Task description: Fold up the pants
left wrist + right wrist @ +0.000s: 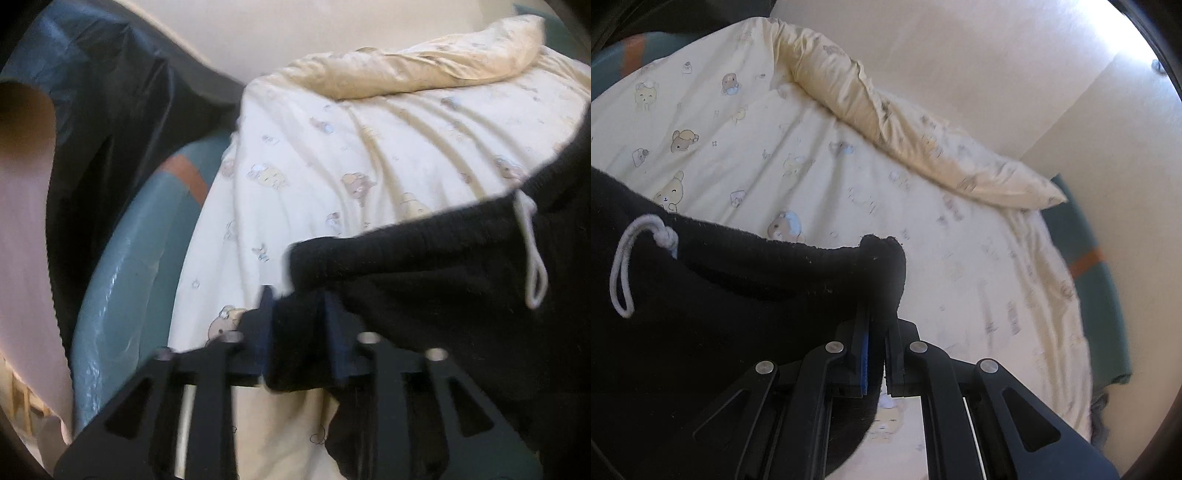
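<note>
Left hand-held gripper (295,317) clamps one waistband corner of the black knit drawstring pants (424,258); right hand-held gripper (877,325) clamps the other. Pants hang above the cream bear-print bed sheet (812,166), waistband spanning left-right, legs likely downward. Step: lift and spread. Next: lay flat.

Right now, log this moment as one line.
step: pants lifted | left gripper: shut on black pants waistband | right gripper: shut on waistband | white drawstring: dangling | below: bear-print sheet
</note>
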A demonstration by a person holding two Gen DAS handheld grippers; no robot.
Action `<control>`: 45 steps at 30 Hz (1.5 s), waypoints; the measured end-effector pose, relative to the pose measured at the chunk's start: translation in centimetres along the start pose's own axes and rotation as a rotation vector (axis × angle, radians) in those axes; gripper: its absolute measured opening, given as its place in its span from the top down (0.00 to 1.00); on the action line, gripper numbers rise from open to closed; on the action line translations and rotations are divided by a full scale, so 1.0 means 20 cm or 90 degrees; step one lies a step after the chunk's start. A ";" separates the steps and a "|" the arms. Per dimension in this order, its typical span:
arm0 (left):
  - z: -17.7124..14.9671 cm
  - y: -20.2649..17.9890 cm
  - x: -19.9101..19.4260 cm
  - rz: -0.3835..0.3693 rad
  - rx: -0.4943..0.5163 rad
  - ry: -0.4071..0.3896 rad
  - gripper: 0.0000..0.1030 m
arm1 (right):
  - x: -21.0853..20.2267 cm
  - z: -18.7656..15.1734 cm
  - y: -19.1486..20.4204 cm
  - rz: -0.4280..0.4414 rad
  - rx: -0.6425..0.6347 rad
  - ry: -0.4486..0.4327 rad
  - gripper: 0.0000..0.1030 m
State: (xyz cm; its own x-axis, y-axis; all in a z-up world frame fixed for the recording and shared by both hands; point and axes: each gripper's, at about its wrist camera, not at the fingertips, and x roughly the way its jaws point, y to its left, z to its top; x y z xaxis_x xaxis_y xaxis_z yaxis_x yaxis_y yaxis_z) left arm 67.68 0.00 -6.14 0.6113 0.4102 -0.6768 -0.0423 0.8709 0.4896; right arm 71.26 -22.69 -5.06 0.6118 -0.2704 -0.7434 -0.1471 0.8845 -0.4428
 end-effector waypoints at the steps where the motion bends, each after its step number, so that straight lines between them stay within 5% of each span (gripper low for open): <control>1: 0.01 0.02 -0.02 -0.006 -0.027 -0.008 0.54 | 0.00 0.00 -0.01 0.001 0.016 -0.005 0.95; 2: 0.02 0.07 -0.02 -0.014 -0.063 -0.016 0.45 | -0.02 -0.01 -0.03 0.006 0.036 -0.018 0.95; 3: 0.02 0.12 -0.04 -0.020 -0.103 -0.029 0.27 | -0.05 0.01 -0.07 0.013 0.069 -0.052 0.83; 4: 0.02 0.17 -0.07 -0.027 -0.135 -0.046 0.15 | -0.08 0.00 -0.09 0.014 0.093 -0.082 0.46; 6: 0.01 0.20 -0.10 -0.037 -0.156 -0.062 0.10 | -0.12 0.00 -0.14 -0.031 0.131 -0.104 0.00; 10: -0.12 0.17 -0.10 -0.069 -0.111 -0.019 0.10 | -0.12 -0.04 -0.13 -0.023 0.073 -0.052 0.03; 14: -0.35 0.12 -0.19 -0.154 -0.142 0.042 0.10 | -0.24 -0.22 -0.15 0.053 0.056 -0.029 0.03; 21: -0.97 0.06 -0.62 -0.222 -0.130 0.068 0.10 | -0.68 -0.59 -0.14 0.181 0.091 -0.039 0.06; 24: -1.24 0.15 -0.83 -0.268 -0.195 0.098 0.10 | -0.94 -0.78 -0.08 0.233 0.087 -0.057 0.06; 32: -1.82 0.27 -1.38 -0.299 -0.237 0.122 0.10 | -1.49 -1.40 0.02 0.339 0.117 -0.042 0.06; 38: -2.16 0.29 -1.72 -0.325 -0.235 0.087 0.10 | -1.64 -1.93 0.11 0.379 0.164 0.018 0.13; 45: -2.39 0.29 -1.76 -0.335 -0.246 0.124 0.10 | -1.60 -2.40 0.27 0.407 0.240 0.106 0.30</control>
State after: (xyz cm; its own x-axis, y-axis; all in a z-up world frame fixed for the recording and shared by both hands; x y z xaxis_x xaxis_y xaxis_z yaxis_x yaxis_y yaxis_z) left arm 8.05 3.50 -5.80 0.4758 -0.0847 -0.8755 -0.0794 0.9872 -0.1386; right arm 13.63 -27.44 -7.67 0.3674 0.3117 -0.8763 -0.1396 0.9500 0.2794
